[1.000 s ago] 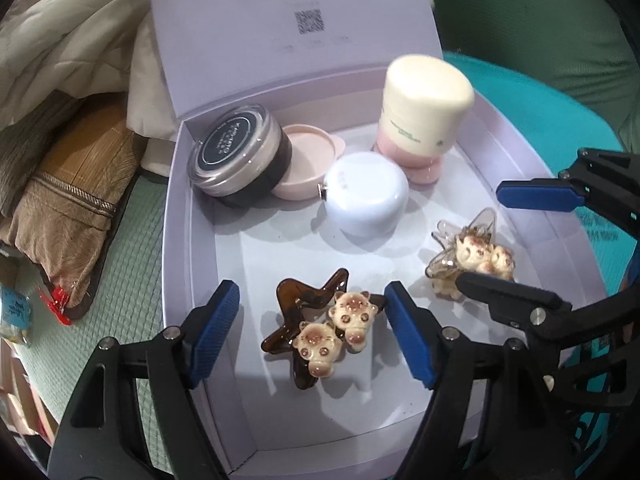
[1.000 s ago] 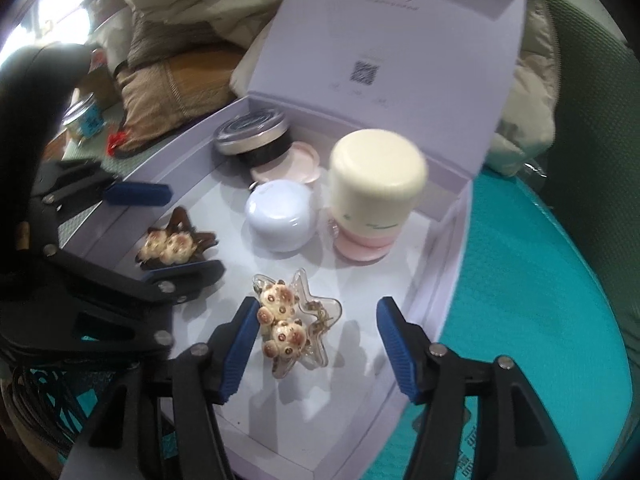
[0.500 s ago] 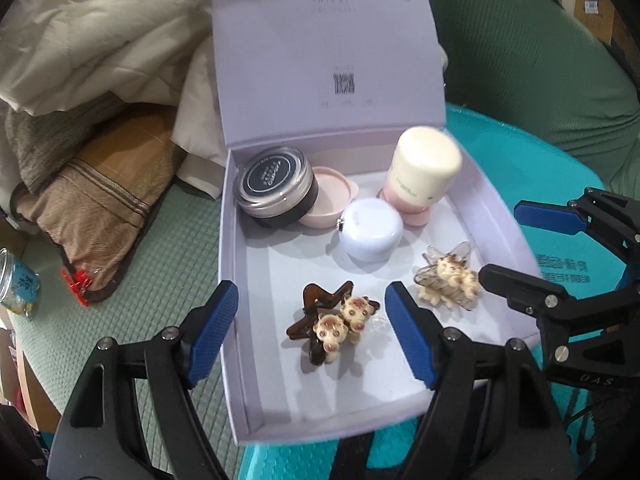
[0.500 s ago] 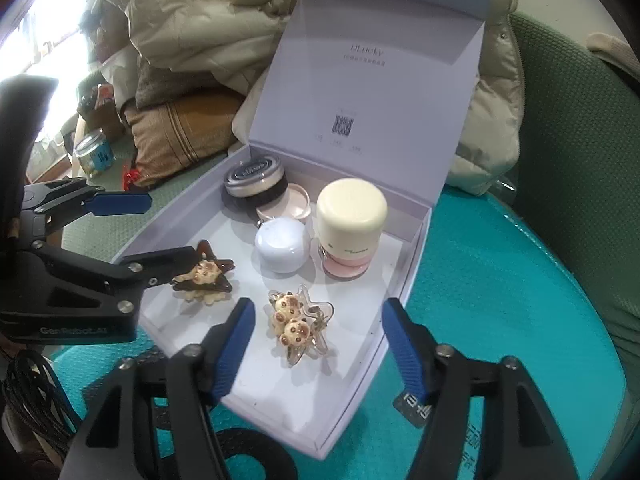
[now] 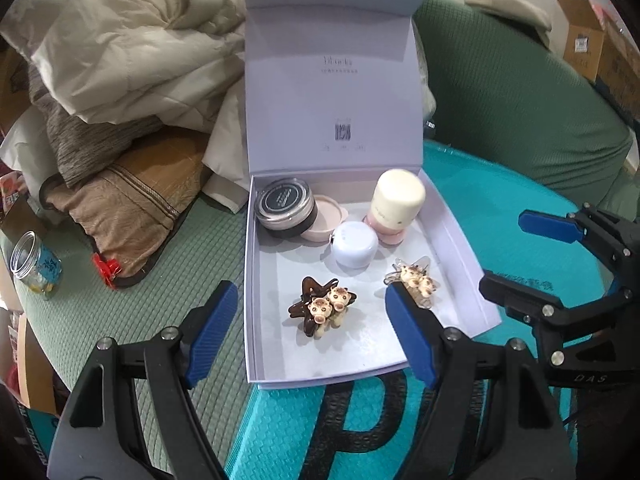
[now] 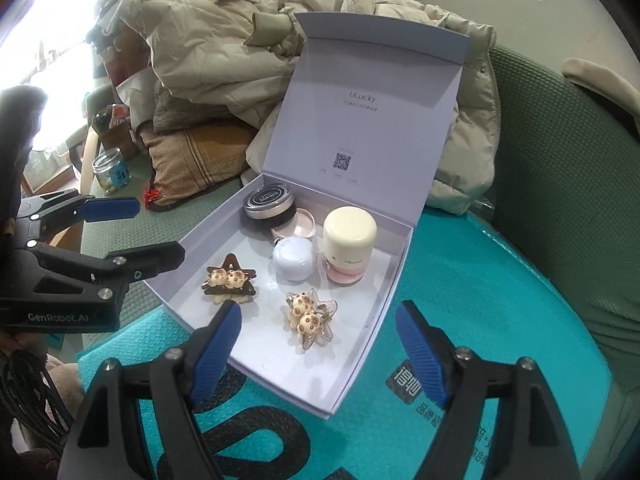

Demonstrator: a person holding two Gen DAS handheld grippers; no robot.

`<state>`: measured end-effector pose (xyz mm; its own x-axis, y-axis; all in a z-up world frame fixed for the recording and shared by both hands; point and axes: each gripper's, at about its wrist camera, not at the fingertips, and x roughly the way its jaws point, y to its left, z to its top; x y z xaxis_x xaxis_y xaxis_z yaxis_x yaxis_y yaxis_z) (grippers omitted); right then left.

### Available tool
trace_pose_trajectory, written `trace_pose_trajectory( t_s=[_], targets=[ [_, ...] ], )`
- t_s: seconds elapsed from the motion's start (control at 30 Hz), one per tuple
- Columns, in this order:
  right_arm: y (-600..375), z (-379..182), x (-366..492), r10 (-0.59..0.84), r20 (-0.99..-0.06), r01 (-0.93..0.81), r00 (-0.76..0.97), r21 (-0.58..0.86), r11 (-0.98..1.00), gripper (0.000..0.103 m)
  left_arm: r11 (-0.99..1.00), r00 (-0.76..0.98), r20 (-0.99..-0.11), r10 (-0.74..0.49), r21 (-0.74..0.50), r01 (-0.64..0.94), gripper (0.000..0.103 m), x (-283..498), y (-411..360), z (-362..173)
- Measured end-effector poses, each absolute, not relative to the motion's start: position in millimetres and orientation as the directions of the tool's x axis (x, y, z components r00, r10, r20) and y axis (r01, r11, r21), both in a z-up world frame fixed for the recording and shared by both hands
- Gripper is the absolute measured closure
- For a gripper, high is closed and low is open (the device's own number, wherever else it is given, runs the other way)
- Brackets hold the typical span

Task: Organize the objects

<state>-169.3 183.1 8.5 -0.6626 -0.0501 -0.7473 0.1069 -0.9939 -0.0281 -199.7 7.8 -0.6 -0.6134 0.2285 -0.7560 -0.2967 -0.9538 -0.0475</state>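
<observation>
Now, left gripper (image 5: 308, 336): jaws apart, holding nothing, having just widened slightly; it sits higher above the box than a second ago.
Right gripper (image 6: 318, 346): jaws wide, empty, having just been opening; also pulled back upward.
Brown star clip (image 5: 322, 307): on the box floor, unmoved.
Clear star clip (image 6: 310, 318): at 3 o'clock of the brown one.
Box (image 5: 256, 280): lid upright; jars (image 5: 286, 210) at 12 o'clock inside.
Teal mat (image 6: 460, 280): more of it shows.

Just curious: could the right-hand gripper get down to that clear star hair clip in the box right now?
Probably yes. The right gripper is open and empty, the clear star clip lies uncovered on the box floor just ahead, lid up, nothing between.
</observation>
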Motion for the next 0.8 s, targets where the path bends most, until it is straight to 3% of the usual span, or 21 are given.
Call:
trace_pose_trajectory(
  t_s=[0.13, 0.8],
  targets=[
    [182, 11, -161, -0.052, -0.746, 0.097, -0.664, -0.017, -0.995, 0.022, -0.956, -0.633, -0.739, 0.232, -0.052, -0.289, 0.02, -188, 4, 7],
    [169, 13, -107, -0.042, -0.764, 0.066, -0.644, -0.001, -0.998, 0.022, -0.96, -0.614, -0.763, 0.204, -0.034, -0.276, 0.018, -132, -4, 8]
  ],
)
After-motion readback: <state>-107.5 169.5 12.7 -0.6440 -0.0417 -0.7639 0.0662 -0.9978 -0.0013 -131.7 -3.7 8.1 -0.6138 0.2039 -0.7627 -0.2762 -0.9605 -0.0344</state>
